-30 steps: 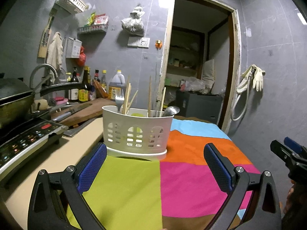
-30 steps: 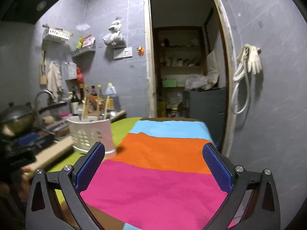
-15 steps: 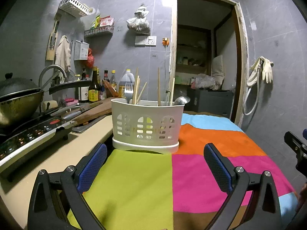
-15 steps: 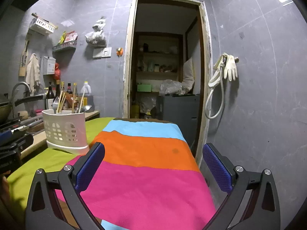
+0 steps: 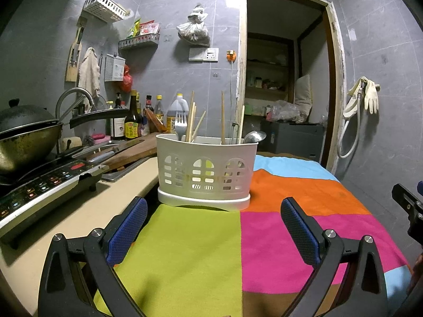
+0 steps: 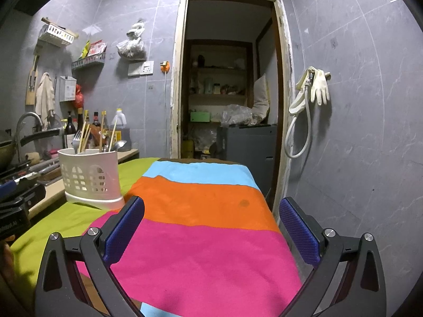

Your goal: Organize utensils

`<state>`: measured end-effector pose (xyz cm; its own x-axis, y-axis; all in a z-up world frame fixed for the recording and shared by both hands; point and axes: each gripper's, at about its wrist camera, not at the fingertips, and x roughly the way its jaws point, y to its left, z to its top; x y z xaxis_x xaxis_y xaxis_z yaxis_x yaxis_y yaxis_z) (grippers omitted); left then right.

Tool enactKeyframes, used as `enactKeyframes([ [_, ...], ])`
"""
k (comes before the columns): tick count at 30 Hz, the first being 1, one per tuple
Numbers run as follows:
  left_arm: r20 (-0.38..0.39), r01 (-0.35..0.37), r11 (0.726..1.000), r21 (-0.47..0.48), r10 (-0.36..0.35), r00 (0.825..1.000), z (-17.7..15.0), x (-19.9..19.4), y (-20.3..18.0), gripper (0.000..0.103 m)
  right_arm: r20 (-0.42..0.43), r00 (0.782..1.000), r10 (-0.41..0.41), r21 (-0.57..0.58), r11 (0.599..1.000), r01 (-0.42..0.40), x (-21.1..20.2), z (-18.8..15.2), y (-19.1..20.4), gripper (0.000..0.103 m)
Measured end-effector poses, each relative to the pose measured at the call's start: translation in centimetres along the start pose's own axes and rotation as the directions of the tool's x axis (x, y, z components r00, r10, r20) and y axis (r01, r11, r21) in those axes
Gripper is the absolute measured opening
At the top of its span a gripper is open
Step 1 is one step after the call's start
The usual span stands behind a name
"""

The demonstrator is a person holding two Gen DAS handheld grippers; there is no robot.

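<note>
White slotted plastic caddy point(image 5: 206, 173) on striped fleece cloth point(image 5: 304, 198), fork point(image 5: 180, 126), wooden chopsticks point(image 5: 191, 121), steel spoon point(image 5: 253, 136) upright inside. Left gripper point(image 5: 213, 231), right gripper point(image 6: 211, 228): ribbed blue pads spread wide, empty.

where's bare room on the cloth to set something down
The green panel in front of the caddy is bare, as are the pink, orange and blue panels to its right. The counter left of the caddy is crowded by stove and board.
</note>
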<state>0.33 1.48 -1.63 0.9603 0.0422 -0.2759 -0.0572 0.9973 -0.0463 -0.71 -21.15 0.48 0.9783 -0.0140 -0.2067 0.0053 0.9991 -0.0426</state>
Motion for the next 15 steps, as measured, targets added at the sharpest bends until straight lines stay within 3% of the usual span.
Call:
enactKeyframes([
  [15,-0.007,0.002,1.0,0.001,-0.002,1.0,-0.08,0.15,-0.11,0.099,-0.005,1.0,0.006,0.003,1.0,-0.006,0.09,-0.13,0.37,0.103],
])
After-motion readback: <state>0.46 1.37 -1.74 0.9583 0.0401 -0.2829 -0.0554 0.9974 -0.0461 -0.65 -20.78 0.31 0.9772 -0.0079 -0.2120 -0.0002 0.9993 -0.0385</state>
